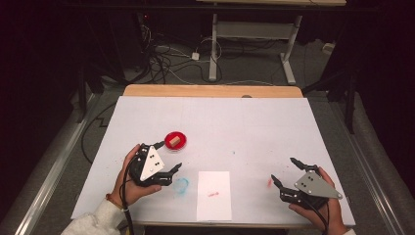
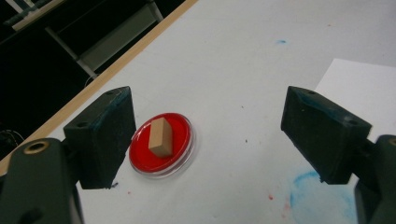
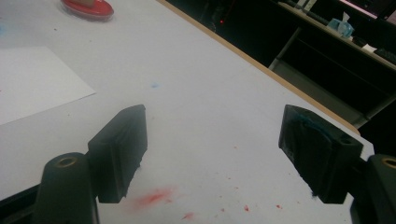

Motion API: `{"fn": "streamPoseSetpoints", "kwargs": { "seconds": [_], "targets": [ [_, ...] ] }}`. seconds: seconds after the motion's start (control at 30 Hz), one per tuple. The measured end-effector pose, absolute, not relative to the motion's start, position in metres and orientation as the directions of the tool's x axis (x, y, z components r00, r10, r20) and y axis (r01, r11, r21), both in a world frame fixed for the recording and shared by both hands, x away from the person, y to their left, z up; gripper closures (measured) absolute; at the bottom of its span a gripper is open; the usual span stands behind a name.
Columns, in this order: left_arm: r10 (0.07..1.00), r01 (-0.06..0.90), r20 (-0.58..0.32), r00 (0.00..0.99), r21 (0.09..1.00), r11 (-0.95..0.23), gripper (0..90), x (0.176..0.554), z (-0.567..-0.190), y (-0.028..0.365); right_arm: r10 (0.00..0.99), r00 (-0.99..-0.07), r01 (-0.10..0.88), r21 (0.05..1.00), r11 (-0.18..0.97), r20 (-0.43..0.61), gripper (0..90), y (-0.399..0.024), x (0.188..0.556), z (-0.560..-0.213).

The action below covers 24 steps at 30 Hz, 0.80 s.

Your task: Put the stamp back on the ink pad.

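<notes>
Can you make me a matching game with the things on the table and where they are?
Things:
1. wooden block
2. red dish
3. sheet of paper
4. blue smudge

Places:
A. lying flat on the table near its front edge, with a small red mark on it
B. standing inside the red dish
C. on the table just left of the paper
D. on the table, in front of the open left tool

Pairs: 1-B, 2-D, 3-A, 4-C
</notes>
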<state>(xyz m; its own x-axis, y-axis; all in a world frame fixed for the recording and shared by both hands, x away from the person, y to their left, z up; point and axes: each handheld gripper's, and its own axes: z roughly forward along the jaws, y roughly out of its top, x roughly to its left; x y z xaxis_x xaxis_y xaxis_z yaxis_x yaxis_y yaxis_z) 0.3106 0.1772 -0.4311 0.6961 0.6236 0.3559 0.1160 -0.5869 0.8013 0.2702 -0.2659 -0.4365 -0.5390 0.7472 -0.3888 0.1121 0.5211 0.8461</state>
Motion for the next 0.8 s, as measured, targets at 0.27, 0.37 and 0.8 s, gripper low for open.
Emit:
{"fn": "streamPoseSetpoints", "kwargs": {
  "seconds": [0.27, 0.37, 0.8],
  "targets": [
    [0.613, 0.131, 0.375, 0.695, 0.773, -0.621, 17.2, 0.304, -0.446, 0.187, 0.754, -0.531, 0.123, 0.846, 0.519, -0.386, 24.2, -0.268, 0.269, -0.437],
    [0.620, 0.145, 0.363, 0.695, 0.775, -0.615, 17.3, 0.301, -0.450, 0.192, 0.753, -0.532, 0.126, 0.843, 0.522, -0.387, 24.3, -0.267, 0.270, -0.437],
    [0.648, 0.207, 0.327, 0.688, 0.767, -0.607, 17.2, 0.286, -0.471, 0.216, 0.747, -0.541, 0.133, 0.838, 0.529, -0.386, 24.7, -0.264, 0.271, -0.441]
  ]
}}
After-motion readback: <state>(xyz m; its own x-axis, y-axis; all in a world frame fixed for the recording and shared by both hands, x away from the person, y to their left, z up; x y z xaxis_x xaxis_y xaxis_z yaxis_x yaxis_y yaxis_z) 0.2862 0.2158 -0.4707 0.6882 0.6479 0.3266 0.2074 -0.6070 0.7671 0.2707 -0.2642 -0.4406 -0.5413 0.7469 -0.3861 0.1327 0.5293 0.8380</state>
